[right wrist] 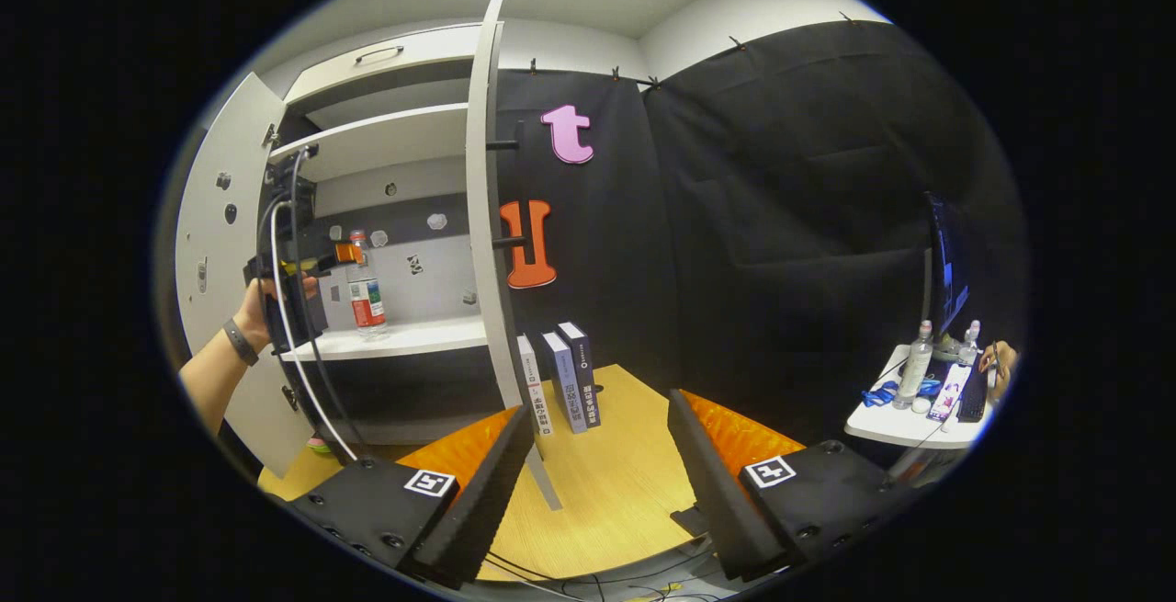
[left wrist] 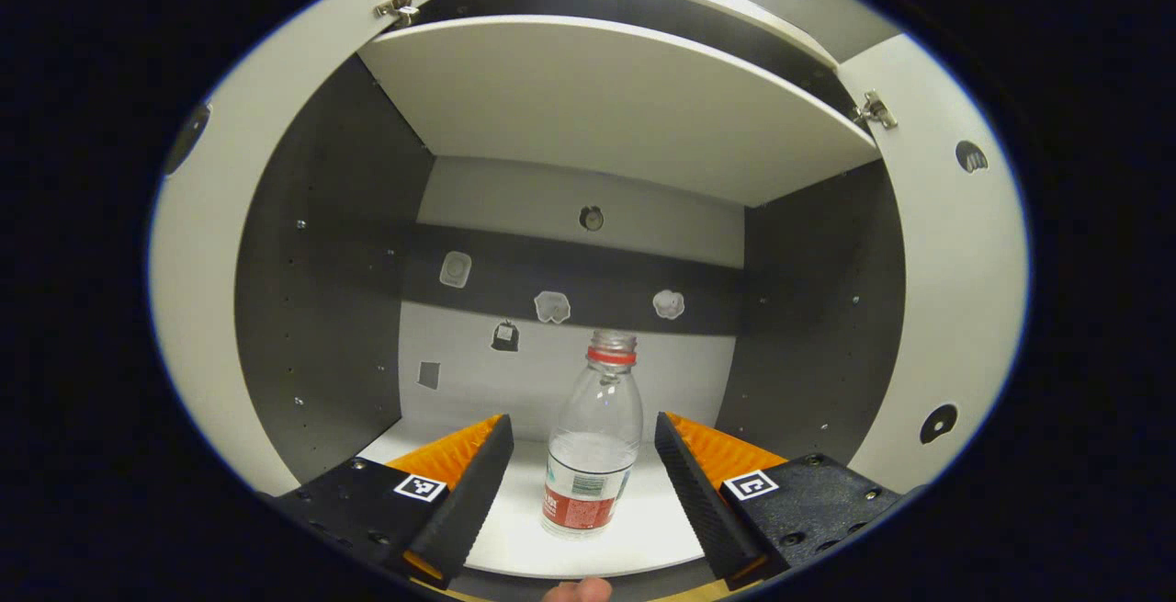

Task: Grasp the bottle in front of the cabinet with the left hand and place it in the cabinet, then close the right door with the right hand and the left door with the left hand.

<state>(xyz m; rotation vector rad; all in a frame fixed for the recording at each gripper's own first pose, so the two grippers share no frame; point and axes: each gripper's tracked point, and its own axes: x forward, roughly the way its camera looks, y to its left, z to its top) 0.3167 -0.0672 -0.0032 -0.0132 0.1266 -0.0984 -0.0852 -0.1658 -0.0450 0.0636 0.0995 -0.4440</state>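
Left claw [left wrist: 584, 455]: spread, flanking the upright bottle [left wrist: 593, 446] on the cabinet shelf [left wrist: 514, 538], not touching. Right claw [right wrist: 602, 446]: spread, empty. Both doors open.

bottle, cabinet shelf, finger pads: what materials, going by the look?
Bottle: clear thin plastic, probably PET; the back wall shows through it, and it has a red neck ring and a printed label.
Cabinet shelf: likely laminated board, smooth matte white.
Fingers of the left gripper: black ribbed pads, seemingly rubber or foam, on orange plastic.
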